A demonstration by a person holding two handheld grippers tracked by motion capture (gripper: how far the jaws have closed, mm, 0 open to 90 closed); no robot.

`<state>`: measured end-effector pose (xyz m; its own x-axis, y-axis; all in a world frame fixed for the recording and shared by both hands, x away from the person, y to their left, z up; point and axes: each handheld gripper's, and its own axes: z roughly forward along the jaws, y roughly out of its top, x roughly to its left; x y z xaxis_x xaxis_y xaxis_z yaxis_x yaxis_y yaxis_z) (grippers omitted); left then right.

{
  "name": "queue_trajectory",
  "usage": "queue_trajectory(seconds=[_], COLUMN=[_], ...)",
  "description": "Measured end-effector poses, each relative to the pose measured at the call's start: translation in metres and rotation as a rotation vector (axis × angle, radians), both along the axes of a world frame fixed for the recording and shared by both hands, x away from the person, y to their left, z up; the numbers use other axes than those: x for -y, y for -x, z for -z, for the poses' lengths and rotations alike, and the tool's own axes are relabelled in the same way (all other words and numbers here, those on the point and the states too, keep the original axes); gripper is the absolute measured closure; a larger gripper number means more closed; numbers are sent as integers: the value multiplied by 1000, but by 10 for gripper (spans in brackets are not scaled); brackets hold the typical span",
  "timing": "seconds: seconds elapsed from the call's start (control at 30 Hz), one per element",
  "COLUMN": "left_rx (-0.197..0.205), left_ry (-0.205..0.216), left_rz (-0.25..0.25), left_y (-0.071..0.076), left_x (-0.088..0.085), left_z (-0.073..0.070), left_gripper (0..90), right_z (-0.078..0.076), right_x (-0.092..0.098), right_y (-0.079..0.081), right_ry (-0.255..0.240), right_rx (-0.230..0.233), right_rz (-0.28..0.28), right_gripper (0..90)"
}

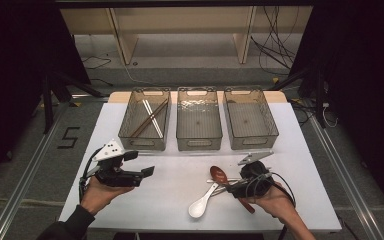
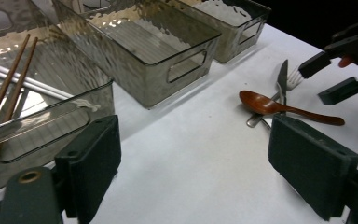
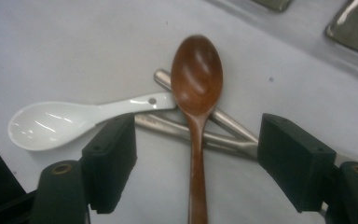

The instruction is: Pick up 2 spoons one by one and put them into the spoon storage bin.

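On the table [image 1: 180,195], three bins [image 1: 199,125] stand at twelve o'clock. The right gripper [image 3: 196,163] straddles the wooden spoon [image 3: 196,84] at five o'clock, jaws wide, gripping nothing. The left gripper [image 2: 191,168] hangs empty, jaws wide. Next, likely: close on the handle.

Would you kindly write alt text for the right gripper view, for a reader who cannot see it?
The open right gripper hovers over a brown wooden spoon, whose handle runs down between the two black jaws without touching them. The spoon lies across crossed metal handles, with a white ceramic spoon to its left, all on a white table.
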<state>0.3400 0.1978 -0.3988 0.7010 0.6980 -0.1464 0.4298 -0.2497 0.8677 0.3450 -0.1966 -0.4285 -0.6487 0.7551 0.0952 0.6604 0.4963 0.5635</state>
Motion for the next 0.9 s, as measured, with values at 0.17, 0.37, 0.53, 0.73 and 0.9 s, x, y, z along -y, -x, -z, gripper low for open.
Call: queue_trajectory(seconds=[0.17,0.37,0.53,0.73,0.9], left_rx=[9,13,12,13,11], left_ry=[-4,-3,0,5,1], left_rz=[15,14,20,21,28], left_y=[4,7,9,9,9], left_x=[1,0,1,2,3], left_z=[1,3,4,5,6], left_gripper=[165,165,163,163,163], right_z=[4,11,16,23,25], right_x=[-3,-9,-10,-11,-12], right_y=[0,-2,-6,-9,-11], right_ry=[62,131,149,181,187], right_rx=[-35,-72,-108,-130,-138], right_rz=[-17,-46,-55,-70,-79], right_gripper=[417,528,609,676,732])
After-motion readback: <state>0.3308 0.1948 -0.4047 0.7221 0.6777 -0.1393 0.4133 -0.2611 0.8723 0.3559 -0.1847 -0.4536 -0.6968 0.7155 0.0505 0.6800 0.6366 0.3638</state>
